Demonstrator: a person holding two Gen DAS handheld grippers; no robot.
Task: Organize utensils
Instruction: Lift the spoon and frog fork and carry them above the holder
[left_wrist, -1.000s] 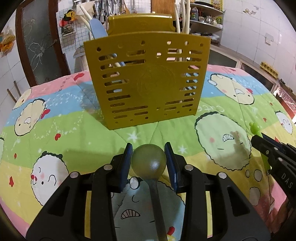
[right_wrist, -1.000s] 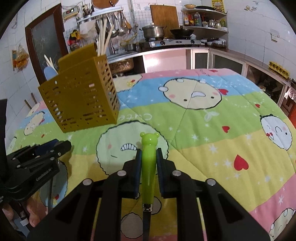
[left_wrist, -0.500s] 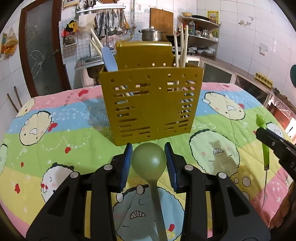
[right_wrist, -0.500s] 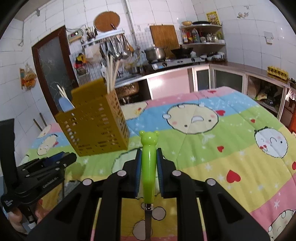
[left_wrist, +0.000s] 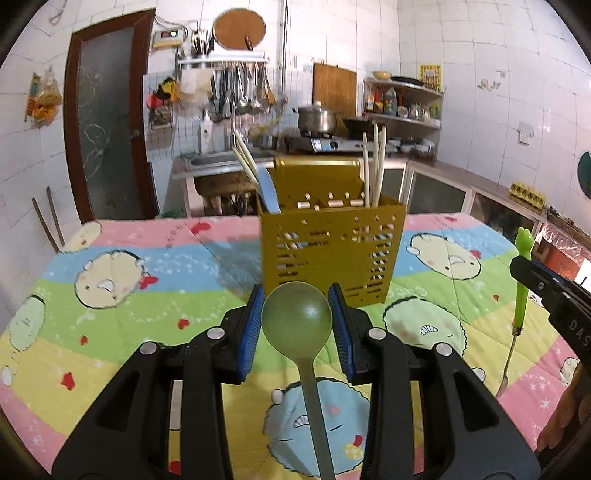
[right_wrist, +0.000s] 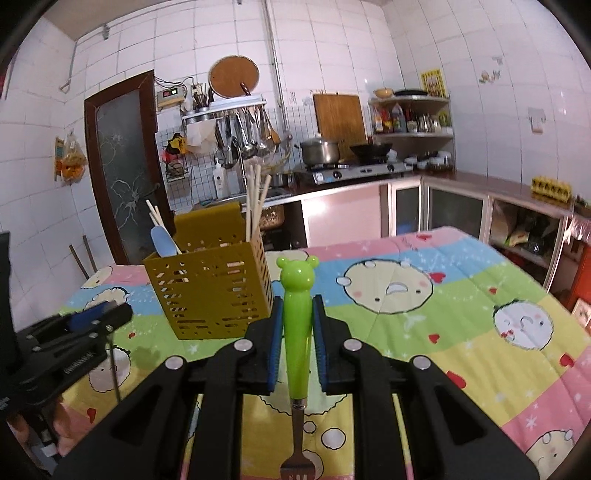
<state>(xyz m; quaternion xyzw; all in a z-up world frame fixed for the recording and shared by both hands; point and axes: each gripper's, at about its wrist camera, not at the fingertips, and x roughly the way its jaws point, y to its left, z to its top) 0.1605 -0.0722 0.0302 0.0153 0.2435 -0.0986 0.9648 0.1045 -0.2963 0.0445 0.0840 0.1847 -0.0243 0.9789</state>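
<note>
The left gripper (left_wrist: 296, 325) clamped the green spoon (left_wrist: 297, 322) bowl-up; the right gripper (right_wrist: 297, 325) pinched the frog-handled fork (right_wrist: 296, 314), the yellow utensil caddy (left_wrist: 330, 254) just beyond both.

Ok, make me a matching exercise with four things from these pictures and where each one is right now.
Things:
1. green spoon
2. frog-handled fork
3. chopsticks
4. yellow caddy

Places:
A. standing on the cartoon blanket
B. held in the right gripper
C. sticking up out of the caddy
D. held in the left gripper

Pairs: 1-D, 2-B, 3-C, 4-A
</note>
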